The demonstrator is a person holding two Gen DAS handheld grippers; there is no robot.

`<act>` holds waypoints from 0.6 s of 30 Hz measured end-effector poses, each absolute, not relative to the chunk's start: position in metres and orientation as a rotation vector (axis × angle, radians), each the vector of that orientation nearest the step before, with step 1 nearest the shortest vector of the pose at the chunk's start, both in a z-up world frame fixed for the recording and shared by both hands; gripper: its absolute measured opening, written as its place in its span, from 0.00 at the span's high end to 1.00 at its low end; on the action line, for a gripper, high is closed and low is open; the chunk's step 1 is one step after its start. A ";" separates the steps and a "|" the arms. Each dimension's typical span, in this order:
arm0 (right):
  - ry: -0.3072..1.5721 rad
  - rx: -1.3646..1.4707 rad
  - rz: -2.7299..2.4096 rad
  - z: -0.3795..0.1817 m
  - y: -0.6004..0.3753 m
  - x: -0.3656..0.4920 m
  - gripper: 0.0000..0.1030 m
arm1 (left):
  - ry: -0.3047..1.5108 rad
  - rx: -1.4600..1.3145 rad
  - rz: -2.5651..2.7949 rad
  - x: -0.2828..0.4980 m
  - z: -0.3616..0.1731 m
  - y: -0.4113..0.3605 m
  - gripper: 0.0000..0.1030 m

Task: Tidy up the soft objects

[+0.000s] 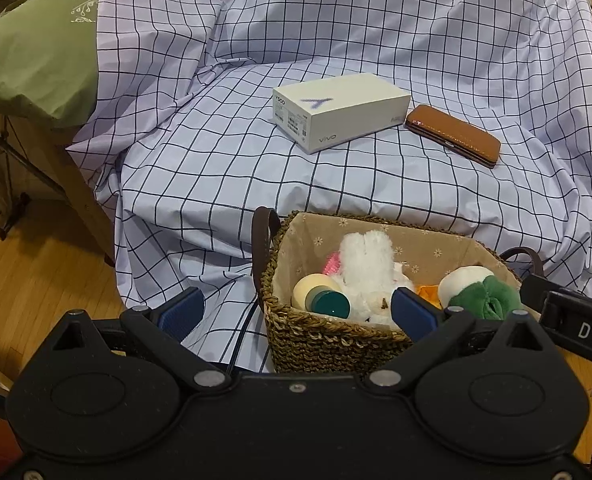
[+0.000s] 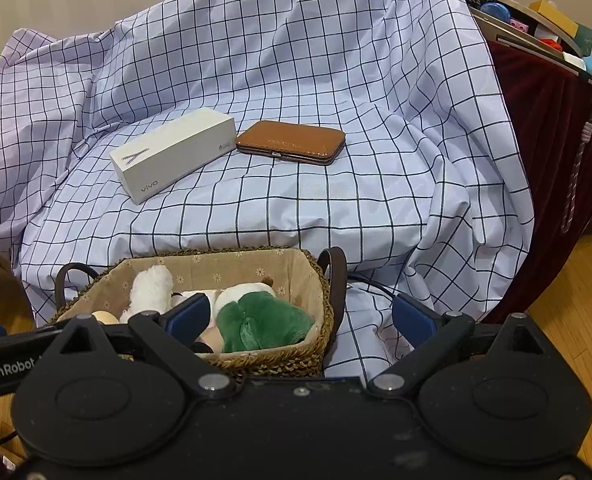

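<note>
Plush toys sitting in woven basket [image 1: 327, 340] | green plush [image 2: 264, 322] — light, squashy, pinch its bulk | left gripper [image 1: 296, 314], right gripper [image 2: 301, 316] both gaping wide, carrying nothing

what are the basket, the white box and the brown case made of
The basket looks like woven seagrass or straw, going by its braided coarse rim, with a floral fabric lining. The white box seems to be matte cardboard with printed labels. The brown case looks like glossy leather or imitation leather with a metal clasp edge; which one cannot be told.
</note>
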State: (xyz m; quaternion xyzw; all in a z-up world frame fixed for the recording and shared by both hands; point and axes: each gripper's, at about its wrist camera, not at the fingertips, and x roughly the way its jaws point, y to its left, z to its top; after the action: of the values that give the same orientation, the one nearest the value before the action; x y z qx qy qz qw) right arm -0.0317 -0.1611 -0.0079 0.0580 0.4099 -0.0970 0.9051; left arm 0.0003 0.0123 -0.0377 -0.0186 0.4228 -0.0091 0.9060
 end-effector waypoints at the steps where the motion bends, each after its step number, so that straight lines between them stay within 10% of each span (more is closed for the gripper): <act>1: 0.847 0.119 -0.200 -0.009 -0.161 -0.032 0.04 | 0.873 -0.038 -0.019 0.000 -0.038 0.012 0.05; 18: 0.848 0.120 -0.201 -0.010 -0.161 -0.032 0.04 | 0.876 -0.035 -0.023 0.000 -0.039 0.012 0.05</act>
State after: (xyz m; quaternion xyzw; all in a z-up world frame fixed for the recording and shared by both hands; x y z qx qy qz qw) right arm -0.0321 -0.1605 -0.0095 0.0579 0.4106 -0.0971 0.9048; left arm 0.0002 0.0116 -0.0387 -0.0171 0.4241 -0.0114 0.9054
